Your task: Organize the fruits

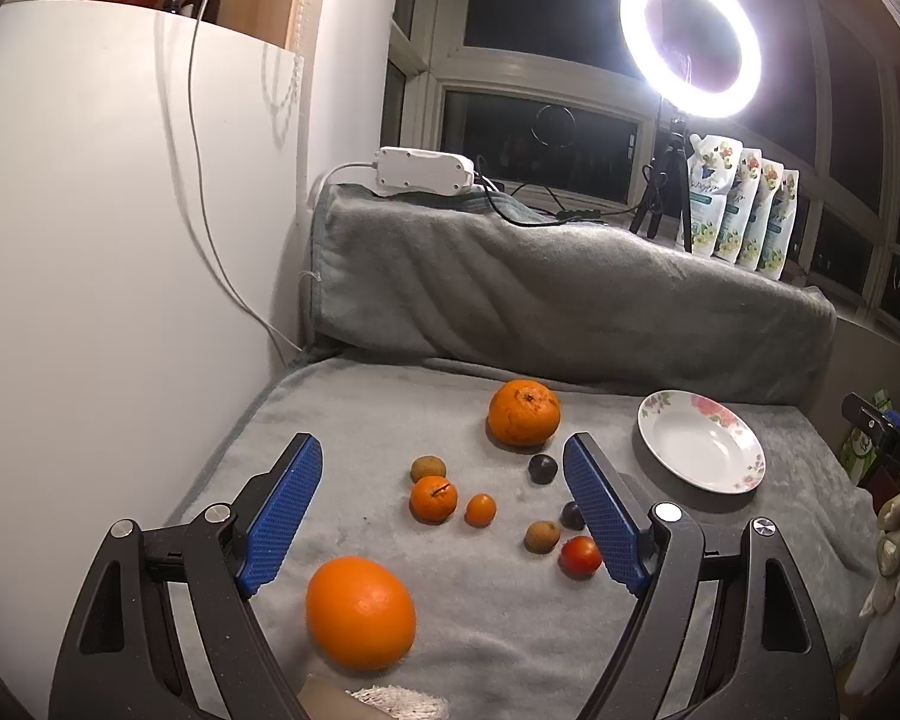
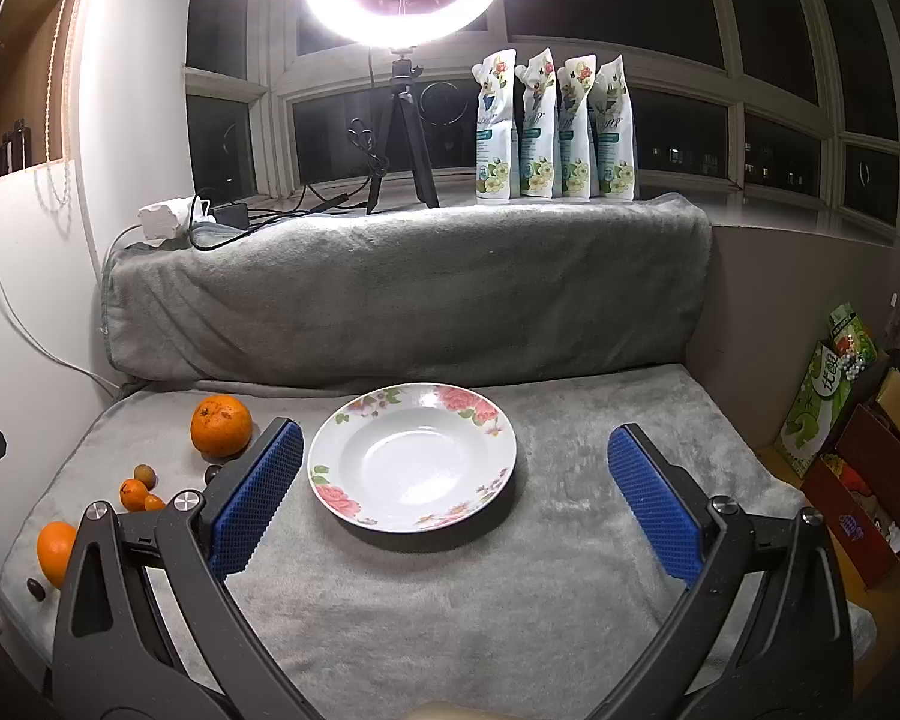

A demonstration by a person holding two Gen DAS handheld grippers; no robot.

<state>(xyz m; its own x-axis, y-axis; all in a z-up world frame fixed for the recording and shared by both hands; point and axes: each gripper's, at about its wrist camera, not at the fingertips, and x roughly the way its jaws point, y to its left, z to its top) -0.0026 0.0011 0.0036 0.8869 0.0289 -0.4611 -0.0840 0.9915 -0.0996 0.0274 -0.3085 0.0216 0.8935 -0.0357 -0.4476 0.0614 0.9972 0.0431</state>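
Left tool [image 1: 444, 498] wide open, empty, above scattered fruit [image 1: 433, 499]. Right tool [image 2: 453, 480] wide open, empty, flanking bare plate [image 2: 354, 417].

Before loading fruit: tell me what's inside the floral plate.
The floral plate holds nothing, its white bowl bare in both views. What lies beneath it on the grey blanket is covered.

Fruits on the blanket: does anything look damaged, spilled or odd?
Nothing spilled. The small orange has a dark slit in its peel, like a cut or tear. The plate is empty, with all the fruit loose on the blanket beside it.
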